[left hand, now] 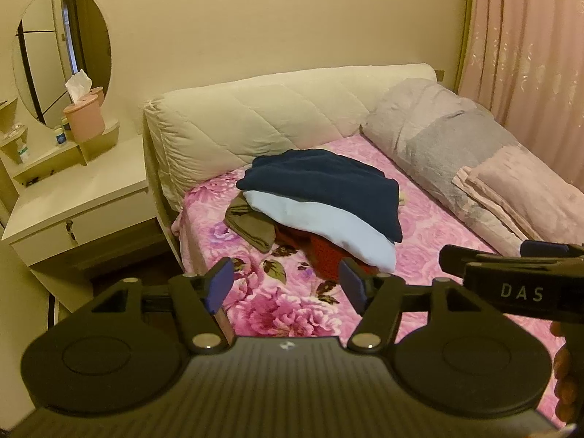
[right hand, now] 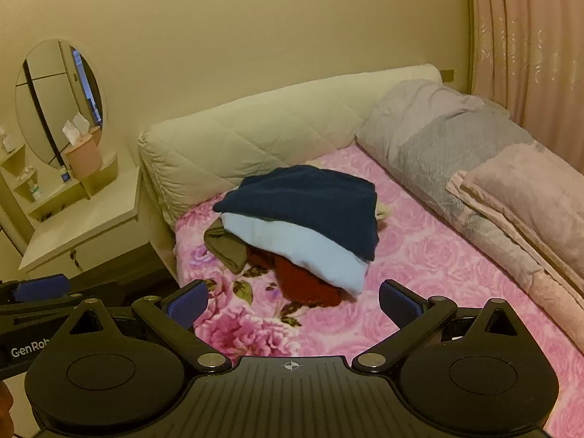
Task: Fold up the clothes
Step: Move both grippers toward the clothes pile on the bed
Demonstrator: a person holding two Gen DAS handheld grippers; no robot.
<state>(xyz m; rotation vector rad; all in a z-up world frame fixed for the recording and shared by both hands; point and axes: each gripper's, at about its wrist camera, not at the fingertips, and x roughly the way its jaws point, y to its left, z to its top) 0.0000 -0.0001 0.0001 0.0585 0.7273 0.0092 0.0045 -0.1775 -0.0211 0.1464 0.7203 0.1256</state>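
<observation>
A pile of clothes lies on the pink floral bed [left hand: 292,310] [right hand: 419,255]. On top is a navy garment [left hand: 328,182] [right hand: 314,204], under it a light blue one [left hand: 321,230] [right hand: 299,252], with an olive piece [left hand: 252,226] [right hand: 228,248] at the left and a red knit [left hand: 325,259] [right hand: 303,284] at the front. My left gripper [left hand: 286,286] is open and holds nothing, hovering short of the pile. My right gripper [right hand: 294,306] is open too, also short of the pile. Each gripper shows at the edge of the other's view.
A quilted cream headboard [left hand: 255,116] backs the bed. Folded grey and pink bedding [left hand: 474,168] [right hand: 492,182] lines the right side under a pink curtain [left hand: 529,36]. A white dressing table [left hand: 73,197] with an oval mirror and pink tissue box [left hand: 84,116] stands left.
</observation>
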